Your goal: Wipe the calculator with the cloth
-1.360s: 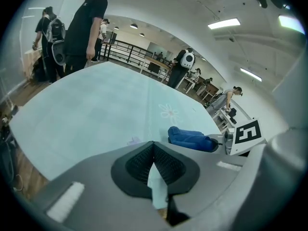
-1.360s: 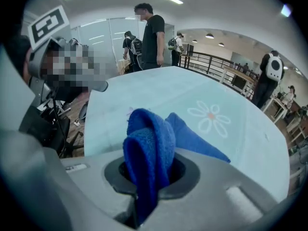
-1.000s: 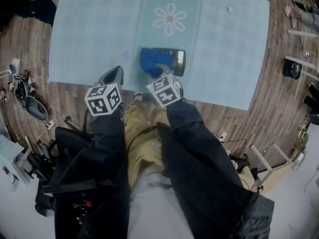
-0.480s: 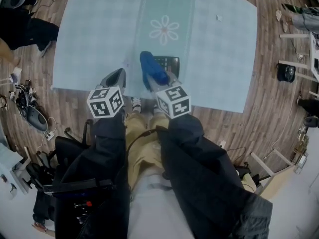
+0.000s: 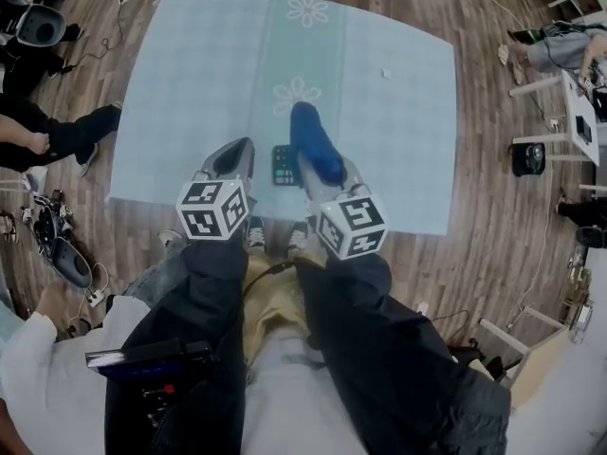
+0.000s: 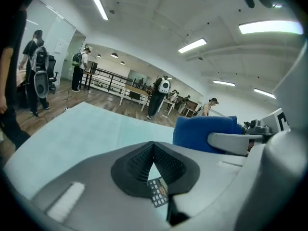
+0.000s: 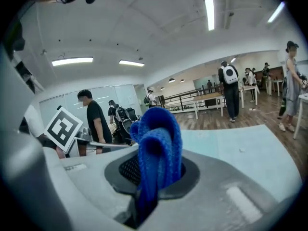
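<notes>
**Cloth clamped, calculator lying between the two grippers**

The right gripper (image 7: 158, 170) has its jaws squeezed onto the blue cloth (image 7: 159, 138). The cloth is bunched into a thick fold and pokes out past the tips. The left gripper (image 6: 154, 146) has nothing in it, and its pads meet at the tip (the calculator shows through the little gap under them, but it isn't gripped).

From the head view, the calculator (image 5: 283, 166) lies flat on the pale blue table (image 5: 190, 83), near the front edge and just below a flower print (image 5: 297, 95). It sits right between the two grippers. The cloth is just beside its right edge, and I can't tell if they touch.
</notes>
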`<state>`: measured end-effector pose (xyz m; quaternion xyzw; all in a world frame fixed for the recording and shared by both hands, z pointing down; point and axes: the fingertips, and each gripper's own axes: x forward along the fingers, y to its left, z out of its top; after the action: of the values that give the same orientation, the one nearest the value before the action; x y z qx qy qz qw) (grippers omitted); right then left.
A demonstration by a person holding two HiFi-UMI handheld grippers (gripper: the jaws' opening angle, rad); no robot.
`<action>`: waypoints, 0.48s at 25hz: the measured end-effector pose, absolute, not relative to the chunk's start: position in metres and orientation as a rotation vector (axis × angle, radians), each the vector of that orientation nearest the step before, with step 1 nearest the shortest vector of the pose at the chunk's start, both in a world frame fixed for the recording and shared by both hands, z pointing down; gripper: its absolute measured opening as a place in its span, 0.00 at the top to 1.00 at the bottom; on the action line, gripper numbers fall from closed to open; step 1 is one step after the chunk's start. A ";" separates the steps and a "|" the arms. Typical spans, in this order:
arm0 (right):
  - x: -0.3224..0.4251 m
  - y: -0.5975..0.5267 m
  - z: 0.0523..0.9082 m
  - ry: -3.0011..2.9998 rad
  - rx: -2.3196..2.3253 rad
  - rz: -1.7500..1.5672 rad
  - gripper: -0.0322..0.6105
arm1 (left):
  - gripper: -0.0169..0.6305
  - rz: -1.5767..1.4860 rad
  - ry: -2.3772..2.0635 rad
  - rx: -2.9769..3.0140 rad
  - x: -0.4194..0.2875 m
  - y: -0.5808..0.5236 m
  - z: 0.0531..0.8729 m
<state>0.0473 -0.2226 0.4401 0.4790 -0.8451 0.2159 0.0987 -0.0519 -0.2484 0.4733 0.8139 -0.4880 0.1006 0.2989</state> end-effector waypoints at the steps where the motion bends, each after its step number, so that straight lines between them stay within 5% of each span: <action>1: 0.053 -0.222 0.429 -2.507 1.440 0.620 0.88 | 0.98 0.253 -1.296 2.183 -0.046 -0.250 0.462; 12: 0.086 -0.239 0.319 -2.620 1.623 0.351 0.88 | 0.98 0.095 -1.368 2.426 -0.025 -0.274 0.346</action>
<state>0.0862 -0.2387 0.3188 0.5230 -0.8446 0.1130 0.0200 -0.0253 -0.2743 0.3464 0.8568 -0.4833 0.0334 0.1766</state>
